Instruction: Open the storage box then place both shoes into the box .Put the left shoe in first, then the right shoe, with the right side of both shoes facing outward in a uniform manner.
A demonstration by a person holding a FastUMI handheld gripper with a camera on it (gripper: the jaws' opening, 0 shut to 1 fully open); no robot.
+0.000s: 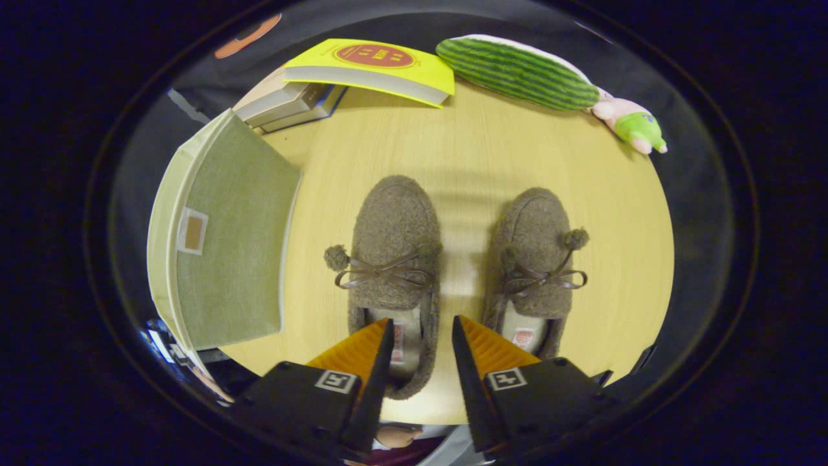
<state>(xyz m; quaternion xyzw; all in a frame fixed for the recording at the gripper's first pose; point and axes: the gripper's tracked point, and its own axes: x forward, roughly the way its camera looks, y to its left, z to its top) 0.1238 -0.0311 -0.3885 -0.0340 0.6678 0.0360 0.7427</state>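
Note:
Two brown fuzzy slippers with bows and pompoms lie side by side on the wooden table [466, 149], toes pointing away from me. The left shoe [394, 259] lies just ahead of my gripper [422, 325], its heel reaching between the fingertips. The right shoe [537, 265] lies to the right of it, its heel partly hidden by the right finger. The gripper is open and holds nothing; neither finger presses on the shoe. A green fabric storage box [220, 239] with its lid closed stands to the left of the shoes.
Beyond the shoes, a yellow book [375, 68] rests on a stack of books [291, 103] at the far left of the table. A watermelon-striped plush [517, 71] and a small pink and green plush toy [634, 126] lie at the far right.

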